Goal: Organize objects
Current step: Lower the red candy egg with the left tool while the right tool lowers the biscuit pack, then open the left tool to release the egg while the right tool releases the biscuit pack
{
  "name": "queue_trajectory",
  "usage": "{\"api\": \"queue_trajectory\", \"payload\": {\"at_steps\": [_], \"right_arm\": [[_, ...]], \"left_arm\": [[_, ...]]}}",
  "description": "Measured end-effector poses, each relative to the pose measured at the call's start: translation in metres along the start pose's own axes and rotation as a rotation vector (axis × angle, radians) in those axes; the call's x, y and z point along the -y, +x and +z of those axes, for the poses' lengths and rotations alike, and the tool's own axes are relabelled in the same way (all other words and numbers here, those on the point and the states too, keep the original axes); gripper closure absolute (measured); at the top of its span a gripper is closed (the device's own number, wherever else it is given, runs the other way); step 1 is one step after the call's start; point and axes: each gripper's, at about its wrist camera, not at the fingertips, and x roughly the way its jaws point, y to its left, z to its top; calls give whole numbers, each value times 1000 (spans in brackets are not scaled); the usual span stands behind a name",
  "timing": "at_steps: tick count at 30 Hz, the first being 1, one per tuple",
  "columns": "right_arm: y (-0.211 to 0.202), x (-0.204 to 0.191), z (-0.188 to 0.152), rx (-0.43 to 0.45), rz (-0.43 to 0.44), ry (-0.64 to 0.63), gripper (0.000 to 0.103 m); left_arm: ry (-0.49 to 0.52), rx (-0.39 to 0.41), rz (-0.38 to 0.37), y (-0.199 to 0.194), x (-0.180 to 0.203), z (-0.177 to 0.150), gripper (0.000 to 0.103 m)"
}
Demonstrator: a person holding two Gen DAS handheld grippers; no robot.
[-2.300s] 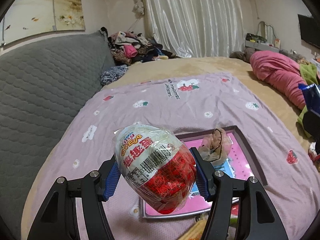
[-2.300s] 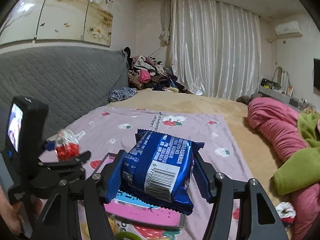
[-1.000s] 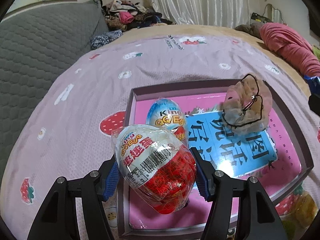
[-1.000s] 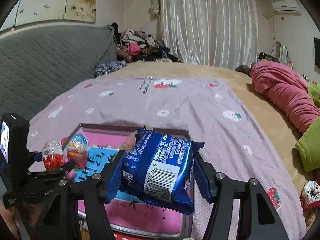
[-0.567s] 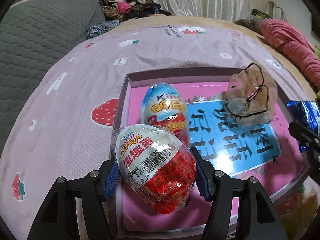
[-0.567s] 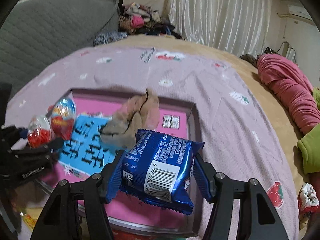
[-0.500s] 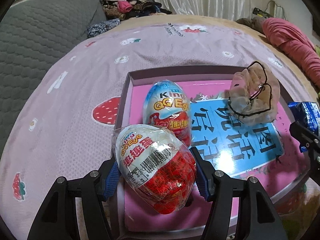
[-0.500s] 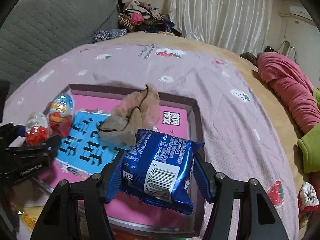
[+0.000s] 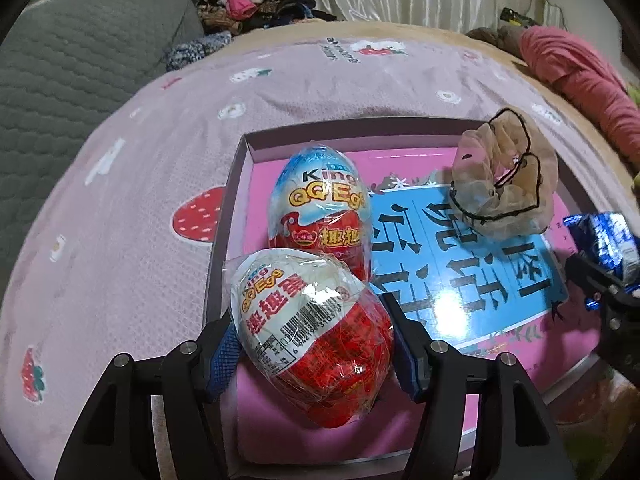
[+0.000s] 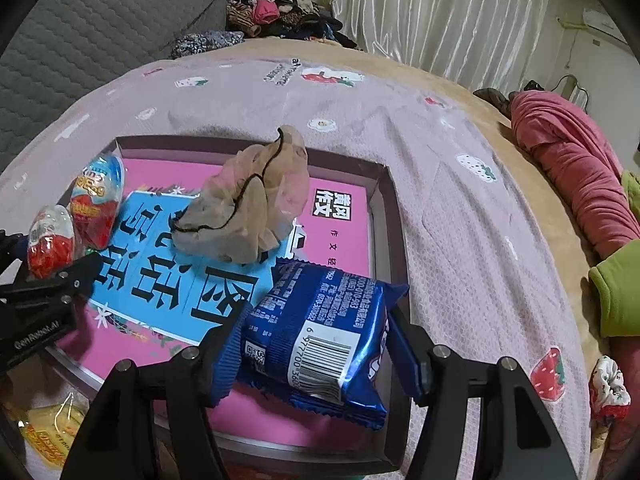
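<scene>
Holding two items over the tray now, one per hand. Left gripper (image 9: 314,346) is clamped on a red-and-white toy egg (image 9: 310,328) in clear wrap; right gripper (image 10: 316,350) is clamped on a blue snack packet (image 10: 320,340), pads pressing both sides.

Change noted: a couple of seconds back both views looked across the bed, with the tray small and low in frame. Since then I have tipped both grippers downward and brought them in; the tray (image 9: 224,248) now fills both views. The right hand has dropped more than the left. Neither grip has altered.

Meaning for the task, my judgement: transport is nearly done and release is next. The egg hangs over the tray's near left corner, the packet over its near right part.

Count, near to far:
- Toy eggs: two. One held, one blue-topped egg (image 9: 320,216) already in the tray, just beyond the held one.
- Snack packets: one blue, held.
- Yellow wrapper (image 10: 52,436): one, outside the tray's near edge.
- Book with blue panel (image 10: 176,276): one, lining the tray floor.
- Beige scrunchie (image 10: 248,212): one, lying on the book.
- Patterned scrunchie (image 10: 606,388): one, on the bedspread (image 10: 440,184) to the right.
</scene>
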Motion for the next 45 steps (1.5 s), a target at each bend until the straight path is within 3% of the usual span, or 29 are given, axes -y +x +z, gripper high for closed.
{"api": "queue_trajectory", "payload": {"at_steps": [13, 25, 30, 32, 42, 45], "right_arm": [[4, 0, -2, -34, -3, -9, 37], [-3, 9, -1, -13, -4, 26, 33], [-12, 11, 2, 17, -8, 41, 32], [-14, 12, 3, 25, 0, 45, 31], [-22, 18, 5, 50, -6, 62, 30], [-25, 18, 5, 59, -9, 63, 30]], "left_arm": [[-4, -27, -19, 3, 0, 0, 36], [13, -47, -16, -1, 0, -5, 36], [0, -68, -38, -2, -1, -6, 33], [4, -77, -58, -2, 1, -7, 26], [13, -69, -33, -9, 4, -7, 25], [18, -53, 8, -15, 2, -6, 23]]}}
